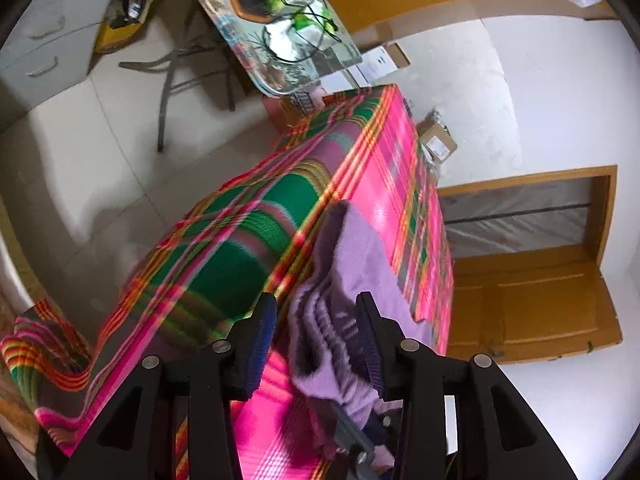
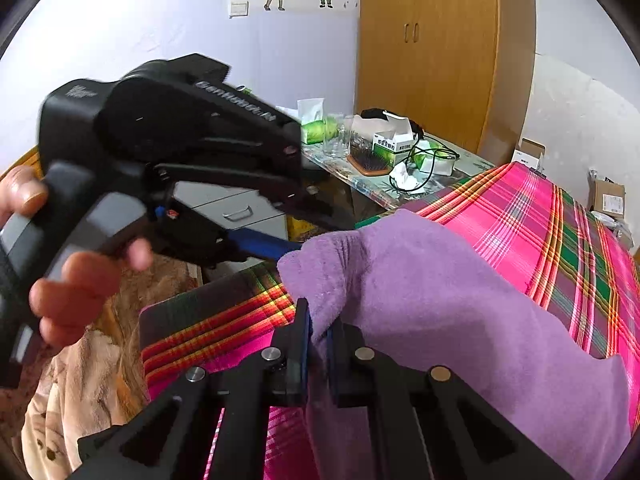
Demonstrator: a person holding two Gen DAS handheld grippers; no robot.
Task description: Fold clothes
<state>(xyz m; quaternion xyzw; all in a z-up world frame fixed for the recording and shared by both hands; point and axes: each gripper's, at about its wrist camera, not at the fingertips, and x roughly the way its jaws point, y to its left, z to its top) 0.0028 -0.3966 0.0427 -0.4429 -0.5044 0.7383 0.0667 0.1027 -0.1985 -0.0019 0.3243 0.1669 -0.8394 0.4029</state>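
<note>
A purple fleece garment (image 2: 440, 300) lies bunched on the pink and green plaid cloth (image 2: 540, 216) that covers the table. My right gripper (image 2: 318, 332) is shut on a fold of the garment's near edge. In the left wrist view my left gripper (image 1: 316, 320) is open, its jaws straddling a bunched part of the purple garment (image 1: 352, 264) without pinching it. The left gripper's body (image 2: 172, 152), held by a hand, shows in the right wrist view, its blue finger touching the garment's far corner.
A cluttered side table (image 2: 400, 168) with glasses, boxes, a hairbrush and cables stands beyond the plaid cloth. A wooden wardrobe (image 2: 432, 48) is behind it. Cardboard boxes (image 2: 608, 196) sit at the right. A grey drawer unit (image 1: 44, 40) stands on the tiled floor.
</note>
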